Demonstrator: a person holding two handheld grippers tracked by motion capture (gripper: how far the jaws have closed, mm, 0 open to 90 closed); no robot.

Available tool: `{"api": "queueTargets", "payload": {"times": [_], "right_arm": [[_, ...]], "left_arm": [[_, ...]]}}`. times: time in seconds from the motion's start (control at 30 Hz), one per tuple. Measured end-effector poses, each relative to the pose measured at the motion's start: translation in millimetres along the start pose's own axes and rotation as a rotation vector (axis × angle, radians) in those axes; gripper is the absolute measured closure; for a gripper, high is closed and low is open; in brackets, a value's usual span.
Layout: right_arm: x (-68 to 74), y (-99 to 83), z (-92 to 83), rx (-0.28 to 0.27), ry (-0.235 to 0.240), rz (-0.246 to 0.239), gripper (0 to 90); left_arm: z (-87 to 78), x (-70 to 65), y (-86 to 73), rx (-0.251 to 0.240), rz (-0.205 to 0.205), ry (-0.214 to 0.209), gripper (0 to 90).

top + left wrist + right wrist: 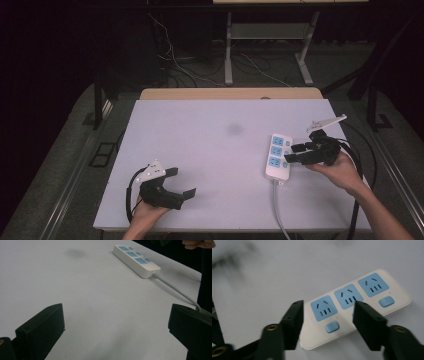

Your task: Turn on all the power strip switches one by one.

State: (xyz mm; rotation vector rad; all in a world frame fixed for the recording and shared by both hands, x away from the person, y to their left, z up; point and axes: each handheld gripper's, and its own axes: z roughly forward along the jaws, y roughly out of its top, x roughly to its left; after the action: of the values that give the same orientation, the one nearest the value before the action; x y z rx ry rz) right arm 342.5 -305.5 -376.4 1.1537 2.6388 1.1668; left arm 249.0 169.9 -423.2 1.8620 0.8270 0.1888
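The power strip [277, 156] lies near the right edge of the bench [210, 125], long axis running from near edge to far edge, cable toward me. My right claw [295, 152] hovers released just at its right side, much nearer than the left claw [182, 182], also released, at the near-left corner.

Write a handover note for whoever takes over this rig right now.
Right gripper: open, poised at the power strip, jaws over its sockets and switches, holding nothing.
Left gripper: open, idle near the front left of the table.
Power strip: lies flat on the table's right side, cord running off the front edge; nothing plugged in.
Done: nothing visible yet.
Left: probably pressing a switch or gripping the strip; the contact has yet to be made.
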Motion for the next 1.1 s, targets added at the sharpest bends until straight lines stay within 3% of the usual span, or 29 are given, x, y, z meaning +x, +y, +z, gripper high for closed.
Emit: {"api": "queueTargets", "payload": {"times": [0.23, 0.47, 0.7, 1.1], "right_arm": [[-5.2, -0.4, 1.5, 0.009, -0.009, 0.037, 74.8], [-8.8, -0.3, 3.6, 0.015, -0.009, 0.096, 89.9], [-10.5, -2.7, 11.7, 0.048, 0.019, 0.117, 90.0], [-10.5, -13.8, 25.4, 0.065, 0.007, 0.111, 90.0]], "left_arm": [[-0.4, 0.2, 0.0, -0.004, 0.000, 0.002, 0.0], [-0.2, 0.0, 0.1, -0.003, 0.002, 0.003, 0.0], [-0.2, 0.0, 0.2, -0.003, 0.002, 0.002, 0.0], [-0.2, 0.0, 0.1, -0.003, 0.002, 0.002, 0.0]]}}
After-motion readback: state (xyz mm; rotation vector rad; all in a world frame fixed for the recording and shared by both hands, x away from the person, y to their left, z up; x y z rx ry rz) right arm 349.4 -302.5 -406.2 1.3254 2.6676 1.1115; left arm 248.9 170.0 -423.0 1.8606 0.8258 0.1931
